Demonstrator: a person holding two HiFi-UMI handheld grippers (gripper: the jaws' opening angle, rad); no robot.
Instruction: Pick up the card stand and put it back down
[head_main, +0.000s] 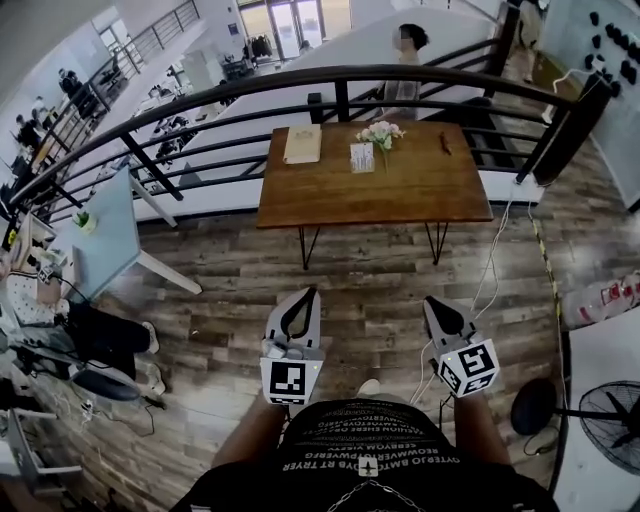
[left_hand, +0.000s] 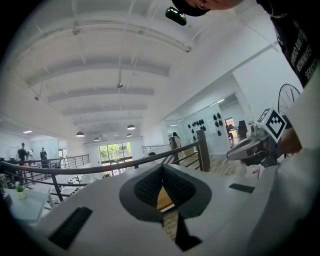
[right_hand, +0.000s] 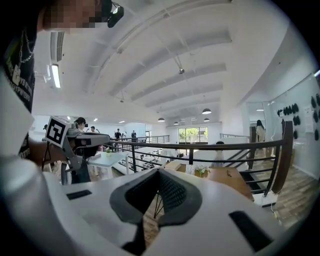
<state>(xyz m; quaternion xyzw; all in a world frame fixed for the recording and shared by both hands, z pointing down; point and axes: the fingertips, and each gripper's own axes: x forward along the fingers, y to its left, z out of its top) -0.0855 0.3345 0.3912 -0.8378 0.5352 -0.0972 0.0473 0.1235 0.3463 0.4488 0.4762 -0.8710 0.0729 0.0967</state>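
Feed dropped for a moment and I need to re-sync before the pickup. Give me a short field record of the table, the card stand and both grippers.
wooden table: ahead, out of reach of both grippers
card stand: upright near the table's far edge, untouched
flowers: just behind the card stand
tan book: lying flat to the left of the card stand
left gripper: shut, empty, short of the table
right gripper: shut, empty, short of the table

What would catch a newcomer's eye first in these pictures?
The wooden table stands in the upper middle of the head view, just in front of a curved black railing. A card stand, flowers and a book sit along its far edge. Lower down, the left tool and right tool, both shut and empty, point at the table from well short of it, over the plank floor.
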